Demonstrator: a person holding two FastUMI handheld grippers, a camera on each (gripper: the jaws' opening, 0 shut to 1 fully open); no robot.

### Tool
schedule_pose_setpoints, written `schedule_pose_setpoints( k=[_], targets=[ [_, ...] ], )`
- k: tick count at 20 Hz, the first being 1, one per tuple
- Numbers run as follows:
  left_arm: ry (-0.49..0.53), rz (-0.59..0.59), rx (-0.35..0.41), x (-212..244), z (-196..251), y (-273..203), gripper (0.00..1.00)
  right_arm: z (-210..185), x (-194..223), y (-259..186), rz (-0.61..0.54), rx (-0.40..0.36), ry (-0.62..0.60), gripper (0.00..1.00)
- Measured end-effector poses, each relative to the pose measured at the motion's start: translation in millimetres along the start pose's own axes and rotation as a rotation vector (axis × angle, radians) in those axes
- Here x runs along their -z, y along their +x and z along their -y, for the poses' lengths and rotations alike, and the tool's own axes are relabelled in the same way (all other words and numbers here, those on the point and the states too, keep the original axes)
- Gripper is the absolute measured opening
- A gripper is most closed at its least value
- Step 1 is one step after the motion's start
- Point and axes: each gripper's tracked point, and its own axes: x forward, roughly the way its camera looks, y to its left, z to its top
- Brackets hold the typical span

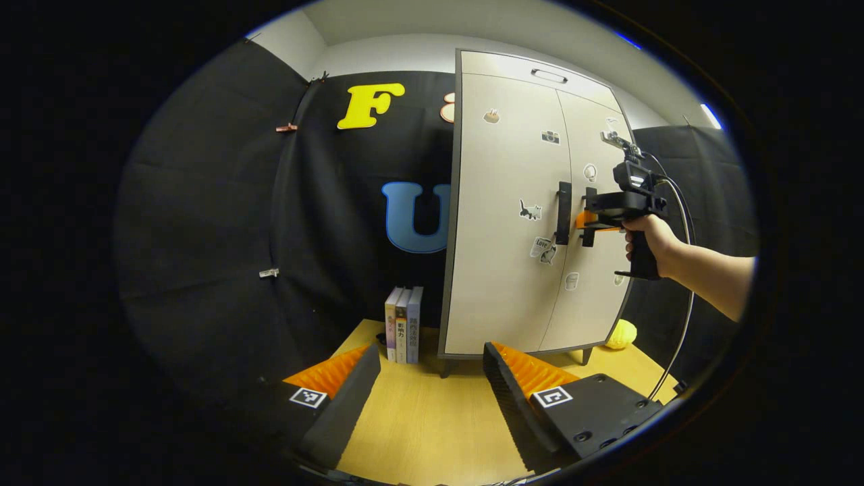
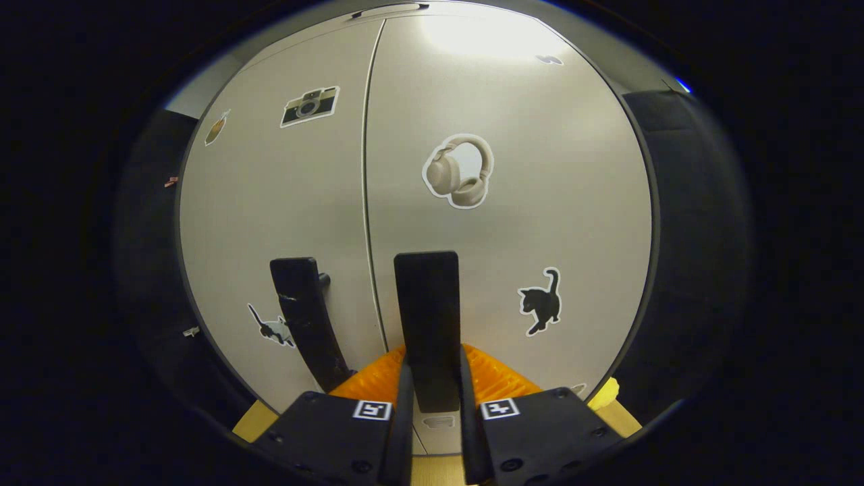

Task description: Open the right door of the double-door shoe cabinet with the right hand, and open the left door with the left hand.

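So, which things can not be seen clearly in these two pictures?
- Inside of the shoe cabinet: hidden in both views by its shut doors.
- Lower end of the right door handle: right gripper view, covered by the right gripper.
- Yellow object: left gripper view, partly behind the cabinet, too small to name.
- Book spines: left gripper view, too small.

Both doors shut, flush; narrow seam between them. Right handle (image 2: 426, 324) sits between the right gripper (image 2: 432, 388) fingers, both pressing it. Left handle (image 1: 563, 212) stands free, just beside it, open air in front. Left gripper (image 1: 432, 381) jaws wide, well back from cabinet (image 1: 506, 270); bare tabletop (image 1: 432, 418) between. Books (image 1: 403, 324) stand left of cabinet; yellow object (image 1: 621, 334) at its right foot.
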Motion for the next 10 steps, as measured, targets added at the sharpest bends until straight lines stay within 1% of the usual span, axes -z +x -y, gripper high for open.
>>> schedule_pose_setpoints(
  k=[1,2,4,5,6,10],
  targets=[
    [-0.008,-0.007,0.004,3,1,-1,0.95,0,0,1,0.000,-0.003,-0.003,0.32],
    [-0.013,-0.013,0.008,6,2,-2,0.95,1,-1,0,0.001,-0.005,-0.009,0.31],
    [-0.018,-0.018,0.011,9,3,-4,0.95,0,-1,1,0.004,-0.016,-0.017,0.19],
    [-0.020,-0.020,0.013,10,4,-3,0.95,0,0,3,-0.003,-0.022,-0.013,0.19],
    [-0.020,-0.022,0.013,10,5,-3,0.95,0,0,1,-0.004,-0.032,-0.019,0.15],
    [-0.004,-0.022,0.004,7,17,-4,0.95,-1,1,-4,-0.003,-0.066,-0.050,0.14]
  ],
)
